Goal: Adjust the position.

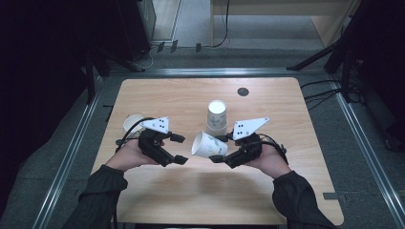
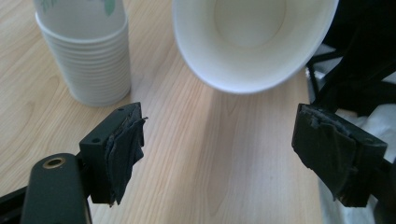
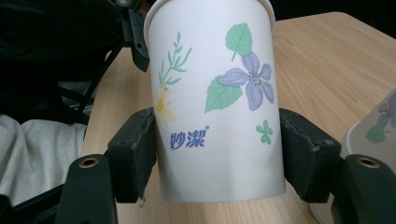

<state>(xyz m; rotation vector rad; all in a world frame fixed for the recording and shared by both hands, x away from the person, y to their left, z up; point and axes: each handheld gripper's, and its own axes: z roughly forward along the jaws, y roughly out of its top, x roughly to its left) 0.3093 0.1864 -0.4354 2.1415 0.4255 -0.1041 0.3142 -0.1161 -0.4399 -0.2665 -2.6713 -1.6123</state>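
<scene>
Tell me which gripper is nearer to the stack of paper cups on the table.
Right. The right gripper, clamped on a single paper cup, sits just in front of the stack of cups; the left gripper is open, farther off to the stack's left.

- Paper cup [image 3: 217, 100] between the pads of the right gripper [image 3: 217, 154]: white, printed with a purple flower, green leaves, a yellow daisy and blue lettering.
- Stack of cups [image 2: 88, 51] beyond the left gripper [image 2: 219, 149]: white, green leaf print.
- Both grippers: black.
- Table [image 1: 167, 95]: light wood grain.
</scene>
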